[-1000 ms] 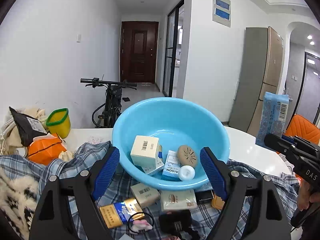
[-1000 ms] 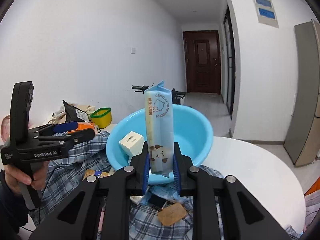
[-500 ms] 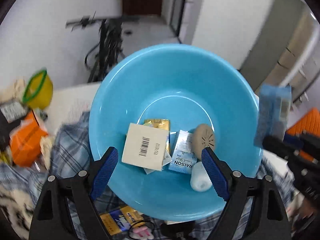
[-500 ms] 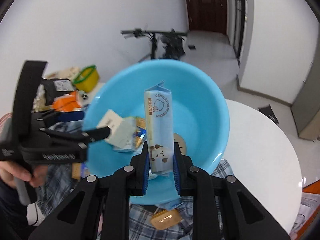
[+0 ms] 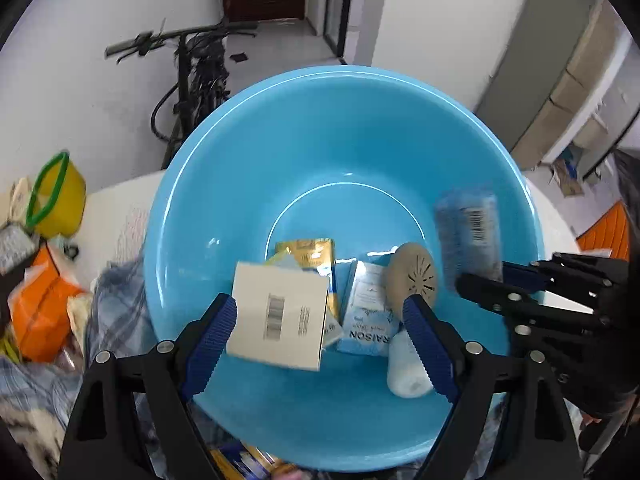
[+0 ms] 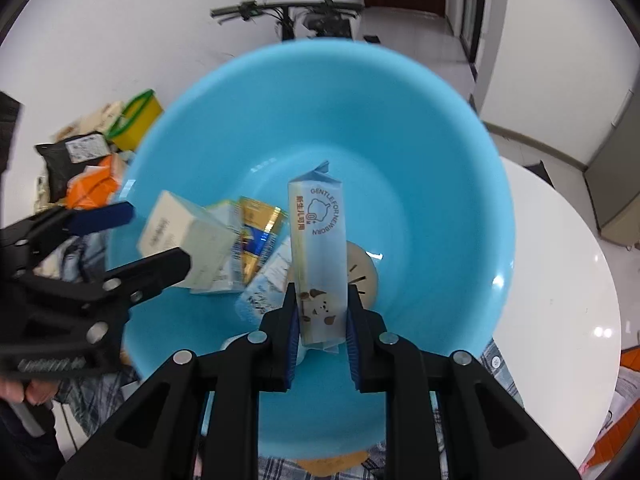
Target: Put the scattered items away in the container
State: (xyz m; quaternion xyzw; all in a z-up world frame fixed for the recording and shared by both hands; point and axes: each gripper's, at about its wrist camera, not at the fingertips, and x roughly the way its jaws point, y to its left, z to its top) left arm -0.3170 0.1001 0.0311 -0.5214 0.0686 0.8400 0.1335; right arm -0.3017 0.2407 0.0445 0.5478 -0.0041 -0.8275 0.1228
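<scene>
White walls and a parked bicycle (image 6: 296, 16) frame a round white table (image 6: 560, 264), where my two grippers hang over a blue basin (image 5: 344, 128). My right gripper (image 6: 320, 320) is clenched on the lower end of a tall tissue pack (image 6: 318, 240), upright and poised above the basin's middle; my left gripper (image 5: 320, 344) stands wide, grasping nothing, a white box (image 5: 280, 320) lying in the basin between its fingers but untouched. I judge the pack light and soft, its film slick, so a pinch low across the narrow faces should hold it, though it dents easily. Beside the box in the basin lie a gold packet (image 5: 310, 254), a blue carton (image 5: 368, 312), a tan disc (image 5: 412, 276) and a white roll (image 5: 406, 372). A second ago both of my grippers looked level across the room with the door ahead; now they tilt steeply down and the basin fills each view. The pack has come from outside the rim to over the bowl.
</scene>
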